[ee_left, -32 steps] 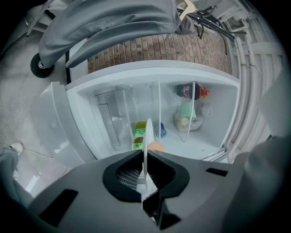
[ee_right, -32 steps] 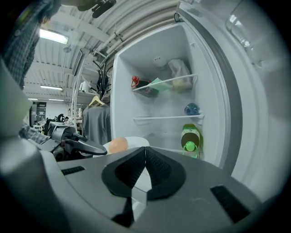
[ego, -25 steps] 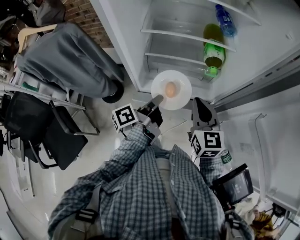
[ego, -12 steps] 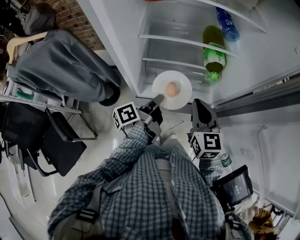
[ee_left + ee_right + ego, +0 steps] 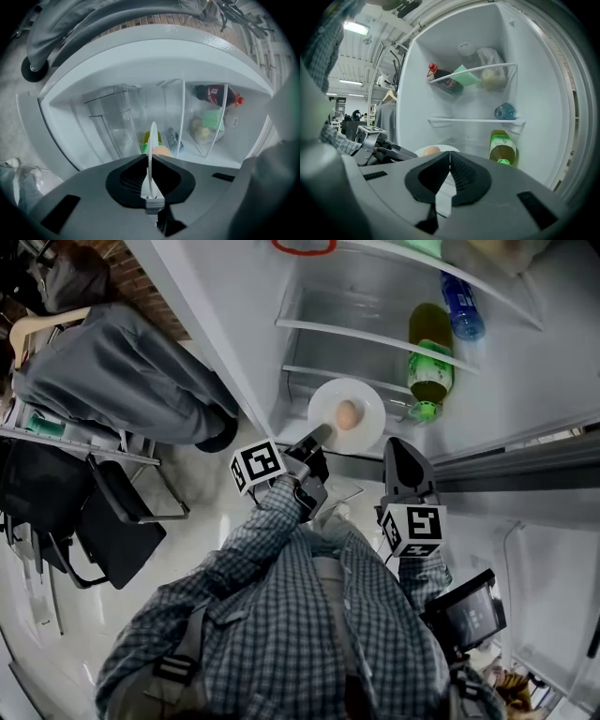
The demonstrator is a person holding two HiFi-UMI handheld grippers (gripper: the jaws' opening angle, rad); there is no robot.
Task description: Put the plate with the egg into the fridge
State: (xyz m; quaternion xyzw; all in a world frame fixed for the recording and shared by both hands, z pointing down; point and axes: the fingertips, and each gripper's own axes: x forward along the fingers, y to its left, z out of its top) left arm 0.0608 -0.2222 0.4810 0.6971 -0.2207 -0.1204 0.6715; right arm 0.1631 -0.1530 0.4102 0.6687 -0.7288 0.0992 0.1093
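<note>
Plate with egg held at the open fridge

The left gripper [image 5: 319,435] was clamped on the near rim of the plate [image 5: 367,401], which jutted ahead of its jaws toward the fridge [image 5: 356,334], with the egg [image 5: 346,414] on top. Just to its right, the right gripper [image 5: 399,444] had its jaws pressed together on nothing, with a green bottle [image 5: 429,357] ahead.
</note>
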